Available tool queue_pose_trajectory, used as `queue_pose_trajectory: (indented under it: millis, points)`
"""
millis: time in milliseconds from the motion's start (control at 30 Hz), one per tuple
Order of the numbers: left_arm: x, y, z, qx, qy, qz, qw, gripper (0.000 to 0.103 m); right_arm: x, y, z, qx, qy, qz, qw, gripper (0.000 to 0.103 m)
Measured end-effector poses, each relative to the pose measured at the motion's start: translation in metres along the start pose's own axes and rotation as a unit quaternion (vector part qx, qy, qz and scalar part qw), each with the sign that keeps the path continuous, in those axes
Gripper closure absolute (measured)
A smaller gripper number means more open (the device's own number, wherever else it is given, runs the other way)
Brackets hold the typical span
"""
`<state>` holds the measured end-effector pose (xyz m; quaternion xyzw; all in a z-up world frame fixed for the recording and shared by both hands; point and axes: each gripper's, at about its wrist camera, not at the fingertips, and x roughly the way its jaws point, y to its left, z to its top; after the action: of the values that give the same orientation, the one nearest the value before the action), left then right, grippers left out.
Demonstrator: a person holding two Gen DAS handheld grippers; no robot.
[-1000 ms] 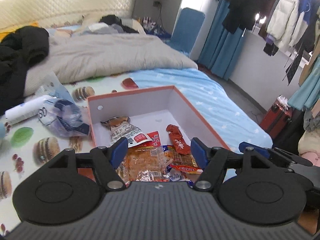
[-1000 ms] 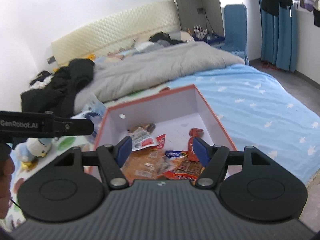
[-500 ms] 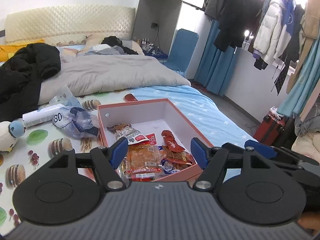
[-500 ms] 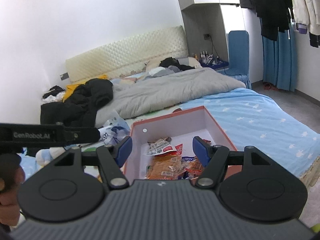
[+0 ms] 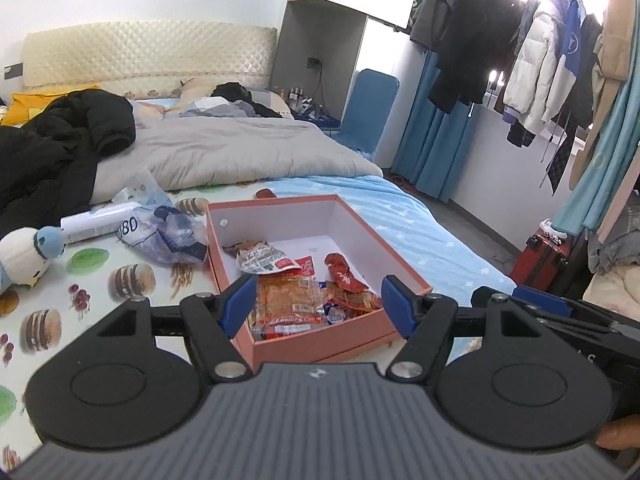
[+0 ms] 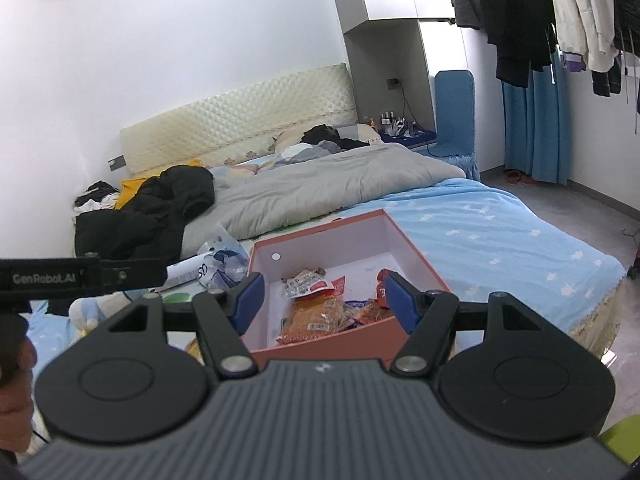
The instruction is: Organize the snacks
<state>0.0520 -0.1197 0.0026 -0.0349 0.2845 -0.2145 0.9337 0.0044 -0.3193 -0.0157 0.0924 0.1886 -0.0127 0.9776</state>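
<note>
One box (image 5: 400, 276) sat on the bed (image 5: 432, 232), holding perhaps six snack packets (image 5: 288, 300). Both the left gripper (image 5: 316, 306) and right gripper (image 6: 322, 298) stood apart, empty.

The box (image 5: 316, 344) sits on the bed (image 5: 420, 232). The snack packets (image 5: 292, 300) lie inside it, at its near end. A plastic bag (image 5: 164, 232) lies just left of the box. A stuffed toy (image 5: 24, 256) sits farther left. The blanket (image 5: 240, 152) lies behind them.
</note>
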Motion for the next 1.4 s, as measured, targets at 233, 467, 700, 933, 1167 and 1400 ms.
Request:
queue_pose_trajectory:
  millis: [233,467,700,933,1167,1400]
  points:
    - [-0.002,0.001,-0.011,-0.007,0.002,0.004,1.0,0.029,-0.01,0.003,-0.009,-0.004,-0.004,0.006,1.0,0.034]
    - [-0.002,0.001,-0.013,-0.006,0.001,0.008,1.0,0.029,-0.009,0.0,-0.017,0.004,-0.004,0.005,1.0,0.034]
    - [-0.001,0.003,-0.017,-0.004,0.004,0.011,0.9999,0.029,-0.009,-0.003,-0.023,0.007,-0.002,0.003,1.0,0.034]
    - [0.001,0.006,-0.021,-0.007,0.004,0.013,0.9999,0.029,-0.006,-0.002,-0.024,0.007,0.003,0.004,1.0,0.034]
    - [0.001,0.006,-0.023,-0.006,0.004,0.013,0.9999,0.029,-0.005,-0.001,-0.025,0.005,0.002,0.004,1.0,0.034]
    - [0.002,0.007,-0.023,-0.005,0.003,0.015,0.9999,0.029,-0.005,-0.001,-0.024,0.004,0.0,0.008,1.0,0.034]
